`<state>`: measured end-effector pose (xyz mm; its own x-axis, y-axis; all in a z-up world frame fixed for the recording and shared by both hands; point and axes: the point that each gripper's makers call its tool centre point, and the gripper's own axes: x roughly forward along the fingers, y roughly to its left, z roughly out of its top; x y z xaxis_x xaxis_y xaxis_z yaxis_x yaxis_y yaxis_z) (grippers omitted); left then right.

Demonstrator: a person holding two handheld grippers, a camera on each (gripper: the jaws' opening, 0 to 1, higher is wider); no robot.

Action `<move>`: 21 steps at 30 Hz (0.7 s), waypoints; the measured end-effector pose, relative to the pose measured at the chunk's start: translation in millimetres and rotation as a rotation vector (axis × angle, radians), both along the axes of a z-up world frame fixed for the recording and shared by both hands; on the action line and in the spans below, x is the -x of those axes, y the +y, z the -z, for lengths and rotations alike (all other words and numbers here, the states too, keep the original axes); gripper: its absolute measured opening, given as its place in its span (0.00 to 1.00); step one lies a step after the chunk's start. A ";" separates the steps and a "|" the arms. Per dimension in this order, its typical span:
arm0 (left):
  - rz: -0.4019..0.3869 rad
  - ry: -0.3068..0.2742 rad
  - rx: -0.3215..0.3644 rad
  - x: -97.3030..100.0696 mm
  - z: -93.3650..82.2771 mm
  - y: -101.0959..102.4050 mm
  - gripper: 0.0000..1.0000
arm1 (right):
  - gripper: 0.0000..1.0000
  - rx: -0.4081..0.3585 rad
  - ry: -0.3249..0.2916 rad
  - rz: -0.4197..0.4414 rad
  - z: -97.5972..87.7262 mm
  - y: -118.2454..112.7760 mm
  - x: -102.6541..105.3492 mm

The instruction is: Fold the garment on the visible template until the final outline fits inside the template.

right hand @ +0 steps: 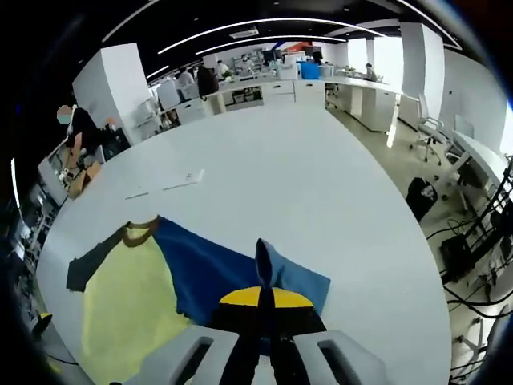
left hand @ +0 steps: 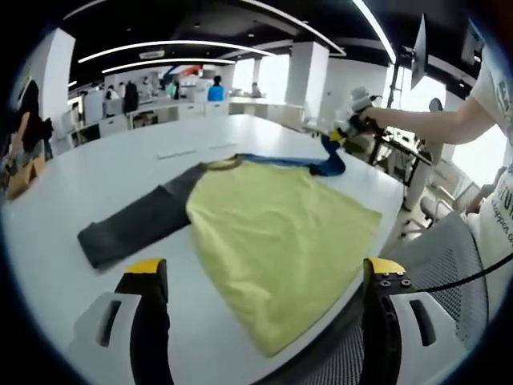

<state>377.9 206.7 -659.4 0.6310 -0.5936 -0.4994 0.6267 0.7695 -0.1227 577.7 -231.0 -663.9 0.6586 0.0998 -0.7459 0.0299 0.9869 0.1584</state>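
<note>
The long-sleeve shirt (left hand: 280, 241) lies flat on the white table (left hand: 120, 176) — soft, light, floppy stuff. The right gripper (right hand: 263, 301) has its jaws pinched on the blue sleeve (right hand: 240, 273); the left gripper (left hand: 260, 277) hovers wide open. Cuffs and hems look like the best grab spots.

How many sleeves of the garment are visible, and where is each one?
2. The grey sleeve lies flat on the white table; the blue sleeve is lifted, pinched in the right gripper.

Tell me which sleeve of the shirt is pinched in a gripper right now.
The blue sleeve, pinched by the right gripper. The grey sleeve lies flat on the table, untouched.
</note>
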 end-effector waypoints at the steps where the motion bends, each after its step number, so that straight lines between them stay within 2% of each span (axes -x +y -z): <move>1: 0.001 -0.001 0.003 0.1 -0.2 -0.8 0.98 | 0.00 -0.002 -0.002 -0.002 -0.3 3.1 -1.2; 13: 0.011 0.006 -0.004 1.0 2.6 -2.2 0.97 | 0.00 -0.015 -0.002 -0.061 1.3 37.9 -14.1; 21: 0.008 0.002 -0.001 -1.1 2.4 -3.3 0.97 | 0.00 -0.005 -0.006 -0.089 3.7 49.6 -18.3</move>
<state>379.0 203.4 -661.8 0.6255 -0.5979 -0.5012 0.6325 0.7647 -0.1229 596.0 -181.4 -667.5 0.6512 0.1621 -0.7414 -0.0588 0.9848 0.1637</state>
